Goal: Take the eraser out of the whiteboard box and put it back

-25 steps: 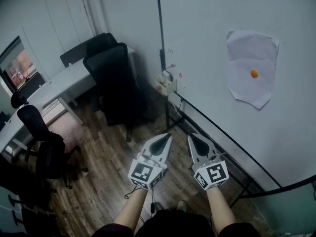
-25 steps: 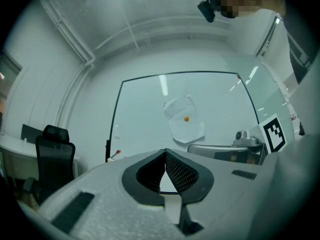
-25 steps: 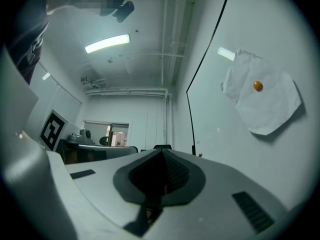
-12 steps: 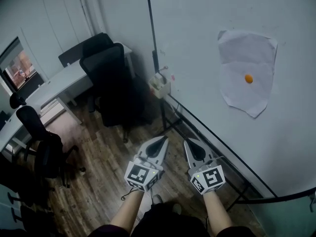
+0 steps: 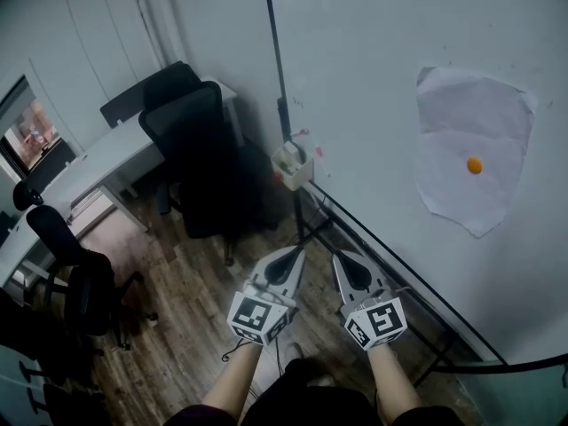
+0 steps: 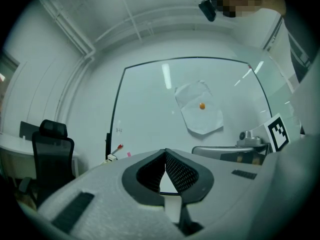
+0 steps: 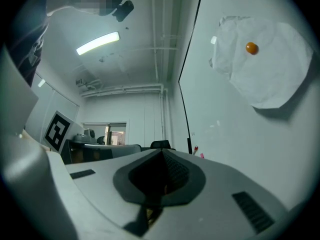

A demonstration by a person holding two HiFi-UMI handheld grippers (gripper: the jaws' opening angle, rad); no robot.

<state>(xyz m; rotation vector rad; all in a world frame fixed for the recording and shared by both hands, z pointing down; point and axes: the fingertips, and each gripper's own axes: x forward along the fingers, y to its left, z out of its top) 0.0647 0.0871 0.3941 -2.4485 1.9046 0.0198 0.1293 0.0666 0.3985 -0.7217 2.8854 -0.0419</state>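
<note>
Whiteboard box [image 5: 295, 167] hangs at the lower left corner of the large whiteboard [image 5: 382, 51]; the eraser inside it I cannot make out. A paper sheet [image 5: 461, 118] is stuck on the board. Left gripper [image 5: 299, 252] and right gripper [image 5: 338, 258], both closed and empty, are side by side, well apart from the box.

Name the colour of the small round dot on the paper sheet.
The dot is orange, clearest in the right gripper view.
</note>
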